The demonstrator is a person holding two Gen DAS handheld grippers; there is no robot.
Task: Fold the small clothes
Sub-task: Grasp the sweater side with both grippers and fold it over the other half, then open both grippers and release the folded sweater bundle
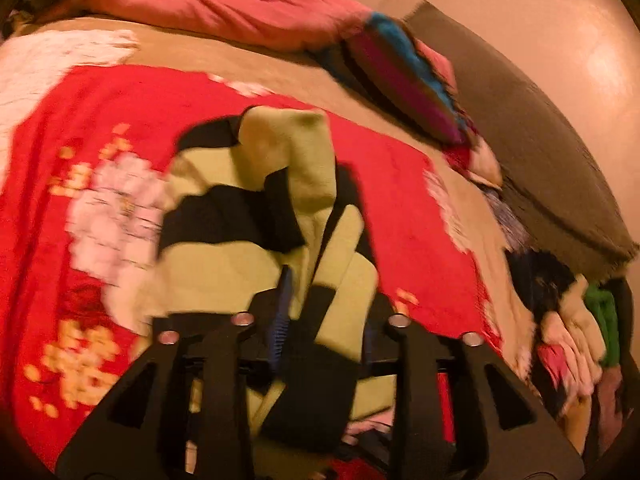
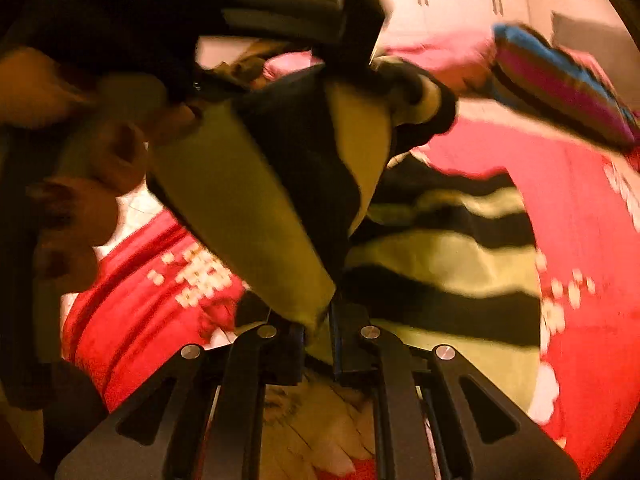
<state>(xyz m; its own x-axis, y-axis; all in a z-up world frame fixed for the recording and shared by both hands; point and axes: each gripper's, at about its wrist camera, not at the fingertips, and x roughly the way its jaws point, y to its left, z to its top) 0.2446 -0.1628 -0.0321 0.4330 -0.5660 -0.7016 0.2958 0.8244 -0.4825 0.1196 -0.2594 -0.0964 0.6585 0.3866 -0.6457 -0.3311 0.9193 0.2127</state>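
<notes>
Pinching the striped garment (image 2: pixel 256 200), the right gripper (image 2: pixel 320 332) is clamped; left gripper (image 1: pixel 324 320) stands parted around it.

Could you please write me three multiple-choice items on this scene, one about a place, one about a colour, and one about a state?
1. Where does the striped garment lie?
A. On the red bedspread
B. On a wooden chair
C. In a basket

2. What colours are its stripes?
A. Blue and white
B. Yellow-green and black
C. Pink and grey

3. What is the right tool doing?
A. Standing wide open with nothing in it
B. Gripping a pillow
C. Shut on the garment's cloth

Answers:
1. A, the garment spreads over the red bedspread in the left wrist view.
2. B, broad yellow-green and black bands run across it in both views.
3. C, a fold of the cloth runs down into the closed fingers in the right wrist view.
</notes>
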